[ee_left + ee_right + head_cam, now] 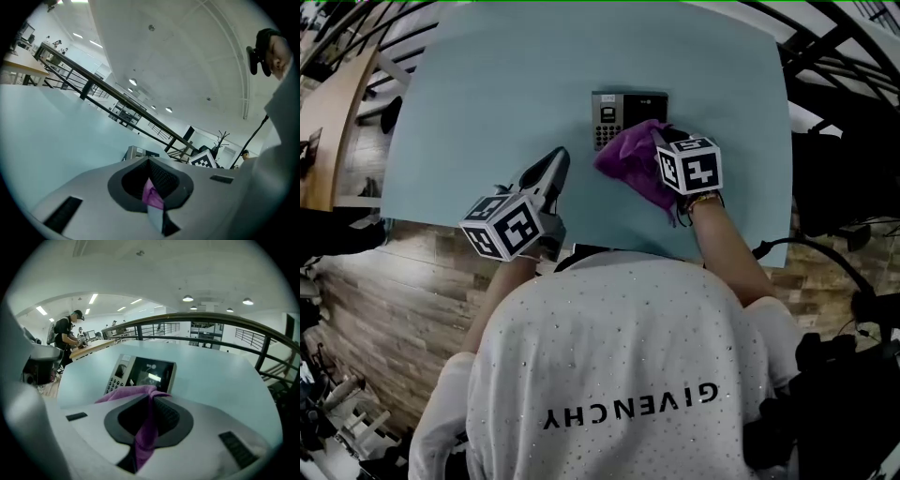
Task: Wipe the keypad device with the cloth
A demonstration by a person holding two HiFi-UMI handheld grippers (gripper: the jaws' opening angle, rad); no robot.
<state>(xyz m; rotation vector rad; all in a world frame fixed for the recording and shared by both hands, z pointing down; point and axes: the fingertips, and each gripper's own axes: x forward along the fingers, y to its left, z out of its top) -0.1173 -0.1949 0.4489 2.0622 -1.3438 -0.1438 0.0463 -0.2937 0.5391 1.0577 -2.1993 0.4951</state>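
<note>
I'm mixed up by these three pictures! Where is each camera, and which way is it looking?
Head view: on the person's head, looking steeply down at the table; shows their shoulders, arms, left claw and right claw.
Left gripper view: rides the left claw, looking along its shut tips across the table toward the keypad.
Right gripper view: rides the right claw, facing the keypad; its tips pinch the purple cloth.
Shared: all three show the keypad.

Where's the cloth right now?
Head view, right of centre: the purple cloth is pinched in the right gripper, lying over the near right corner of the keypad device.
</note>
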